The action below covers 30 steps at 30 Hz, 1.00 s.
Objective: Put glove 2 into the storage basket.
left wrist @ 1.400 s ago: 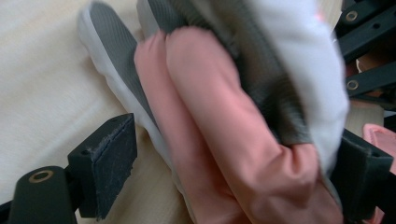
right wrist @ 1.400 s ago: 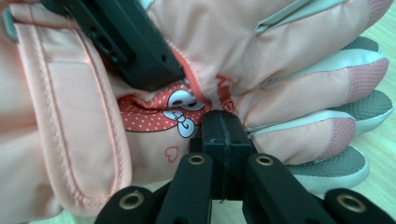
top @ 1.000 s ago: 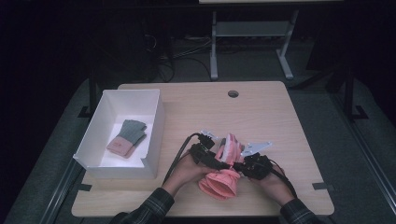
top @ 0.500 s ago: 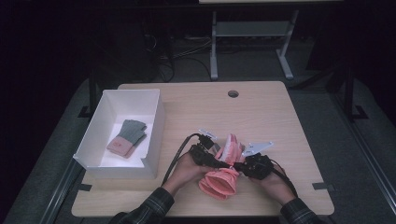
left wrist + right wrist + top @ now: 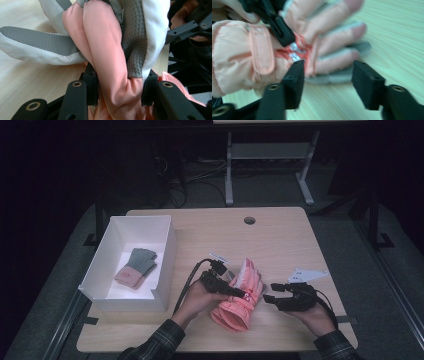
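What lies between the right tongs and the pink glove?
Bare tabletop: in the high view, a short strip of wood separates the open right tongs from the pink glove, which the left tongs grip.

right gripper (image 5: pixel 268 296) now off the pink glove (image 5: pixel 239 292) and drawn back rightward, jaws apart, glove slightly flatter

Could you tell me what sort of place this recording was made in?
Probably a lab or recording workspace, not a home: a plain wooden table with a cable hole, loose cables on the dark carpeted floor behind it, and a white bin holding a folded glove.
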### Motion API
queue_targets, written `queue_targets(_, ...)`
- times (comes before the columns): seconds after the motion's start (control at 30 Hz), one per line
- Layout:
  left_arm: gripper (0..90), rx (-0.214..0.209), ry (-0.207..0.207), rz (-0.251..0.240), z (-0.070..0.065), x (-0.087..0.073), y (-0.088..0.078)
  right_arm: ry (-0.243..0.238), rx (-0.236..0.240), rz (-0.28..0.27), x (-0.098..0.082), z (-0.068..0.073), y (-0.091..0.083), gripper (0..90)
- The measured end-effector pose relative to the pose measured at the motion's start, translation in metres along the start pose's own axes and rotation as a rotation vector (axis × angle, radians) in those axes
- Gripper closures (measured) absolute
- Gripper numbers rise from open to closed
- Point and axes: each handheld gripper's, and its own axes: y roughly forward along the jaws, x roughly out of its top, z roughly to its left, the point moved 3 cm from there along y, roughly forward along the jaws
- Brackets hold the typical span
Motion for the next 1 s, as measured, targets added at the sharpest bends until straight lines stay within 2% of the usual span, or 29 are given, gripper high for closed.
queue_targets(0.1,60.0,0.015,-0.014,-0.012,-0.001,0.005,-0.012,0.011,-0.016,0.007,-0.004,-0.006,-0.002,27.2)
queue_targets(0.23,59.9,0.049,-0.004,-0.022,-0.006,0.014,-0.029,0.04,-0.058,0.014,-0.009,-0.012,0.0,13.4)
queue_targets(0.33,59.8,0.077,0.001,-0.031,-0.013,0.023,-0.046,0.052,-0.1,0.017,-0.014,-0.016,0.002,9.1)
queue_targets(0.47,59.7,0.104,0.004,-0.041,-0.02,0.03,-0.065,0.056,-0.119,0.022,-0.018,-0.018,0.002,7.8)
queue_targets(0.63,59.6,0.143,0.013,-0.054,-0.027,0.035,-0.092,0.051,-0.118,0.024,-0.022,-0.018,0.002,7.2)
queue_targets(0.77,59.4,0.157,0.025,-0.068,-0.03,0.039,-0.116,0.053,-0.119,0.018,-0.023,-0.019,0.002,7.2)
queue_targets(1.0,59.3,0.209,0.037,-0.084,-0.032,0.046,-0.158,0.047,-0.125,0.013,-0.023,-0.019,0.004,6.6)
